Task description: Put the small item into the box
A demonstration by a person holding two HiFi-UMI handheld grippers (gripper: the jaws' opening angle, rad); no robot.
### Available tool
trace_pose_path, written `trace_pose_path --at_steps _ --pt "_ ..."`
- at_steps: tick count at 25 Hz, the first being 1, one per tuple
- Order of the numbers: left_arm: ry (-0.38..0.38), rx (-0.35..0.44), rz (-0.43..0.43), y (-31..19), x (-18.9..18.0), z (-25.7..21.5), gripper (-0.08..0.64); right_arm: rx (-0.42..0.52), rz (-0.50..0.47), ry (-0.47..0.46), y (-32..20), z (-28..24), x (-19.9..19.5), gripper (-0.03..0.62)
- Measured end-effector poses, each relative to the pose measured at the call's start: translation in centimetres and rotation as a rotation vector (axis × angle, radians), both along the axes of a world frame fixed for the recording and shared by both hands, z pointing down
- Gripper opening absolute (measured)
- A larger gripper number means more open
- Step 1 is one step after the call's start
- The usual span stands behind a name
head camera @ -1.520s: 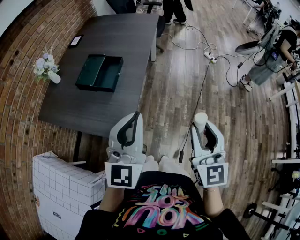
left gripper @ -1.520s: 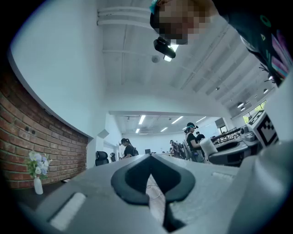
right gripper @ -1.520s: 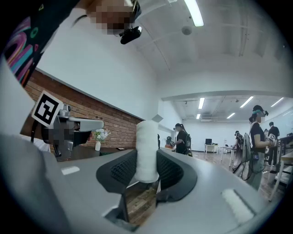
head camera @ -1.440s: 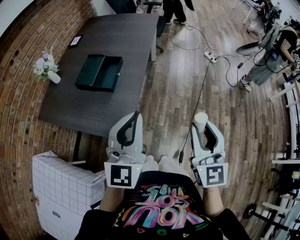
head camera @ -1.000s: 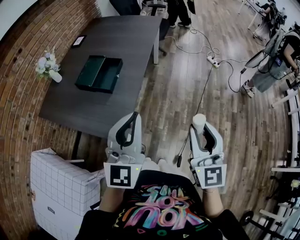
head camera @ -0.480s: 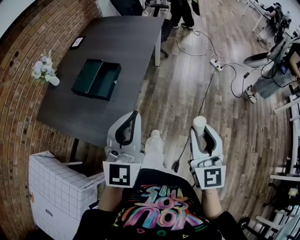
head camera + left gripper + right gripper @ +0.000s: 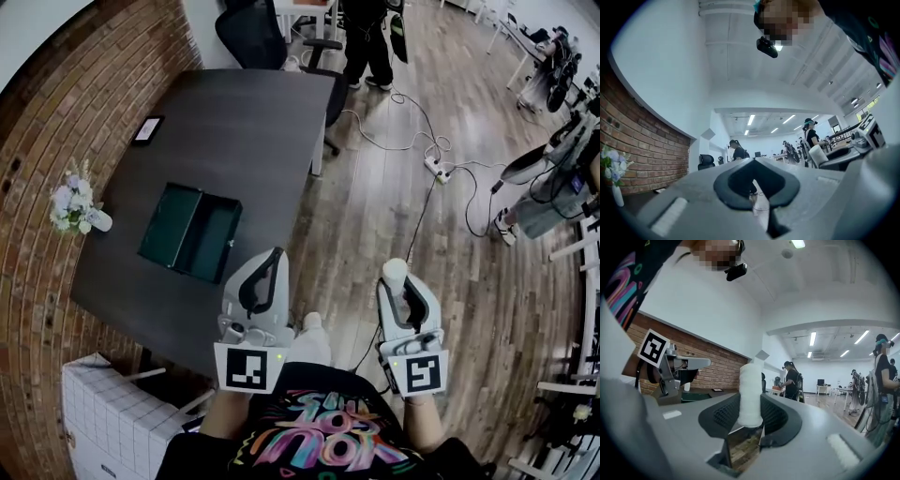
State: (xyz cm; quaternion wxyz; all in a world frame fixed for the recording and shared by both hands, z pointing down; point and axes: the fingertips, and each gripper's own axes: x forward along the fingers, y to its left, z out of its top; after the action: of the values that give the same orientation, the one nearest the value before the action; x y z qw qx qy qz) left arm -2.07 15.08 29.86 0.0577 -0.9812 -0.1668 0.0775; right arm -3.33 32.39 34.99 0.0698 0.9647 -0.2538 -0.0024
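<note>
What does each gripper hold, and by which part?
The right gripper pinches a white roll by one end between its fingers. The left gripper is shut and holds nothing.

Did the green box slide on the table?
No. The box keeps its spot on the table, level with the flowers; only the camera came nearer.

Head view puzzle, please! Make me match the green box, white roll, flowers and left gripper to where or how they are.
Things: 1 green box; 2 white roll; 3 flowers; 4 left gripper.
States: A shut, empty; B lying open on the table; C beside the brick wall; D between the right gripper's jaws.
Pairs: 1-B; 2-D; 3-C; 4-A.
</note>
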Motion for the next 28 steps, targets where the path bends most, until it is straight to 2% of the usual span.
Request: trace_pose_path --at_steps 4,8,13,19,22,25,28 --pt "0.006 -0.015 -0.018 -1.6 5.1 -0.2 0.002 -0.001 -0.01 -0.002 -1.4 -0.3 5.4 0.13" --pt "0.001 -0.034 -0.035 -3.3 8.3 -0.1 0.002 -0.022 -0.051 -0.002 -3.6 -0.6 9.0 0.132" --pt "-0.018 -0.056 -0.059 -5.4 10.0 0.6 0.002 -0.033 -0.107 -0.022 -6.7 -0.7 11.5 0.132" --pt "-0.053 -0.07 -0.134 -8.1 10.8 1.6 0.002 -0.043 -0.198 -0.045 -9.8 -0.2 13.4 0.132" --pt "-0.063 -0.067 -0.205 -9.9 11.3 1.7 0.002 -0.042 -0.279 -0.051 -11.9 0.0 15.3 0.132" --pt "-0.052 -0.052 -0.3 -12.4 11.9 1.6 0.002 -0.038 -0.366 -0.055 -14.9 0.2 17.5 0.132" --pt "-0.074 -0.054 -0.417 -15.4 12.4 2.2 0.002 -0.045 -0.481 -0.062 -18.5 0.6 19.8 0.132"
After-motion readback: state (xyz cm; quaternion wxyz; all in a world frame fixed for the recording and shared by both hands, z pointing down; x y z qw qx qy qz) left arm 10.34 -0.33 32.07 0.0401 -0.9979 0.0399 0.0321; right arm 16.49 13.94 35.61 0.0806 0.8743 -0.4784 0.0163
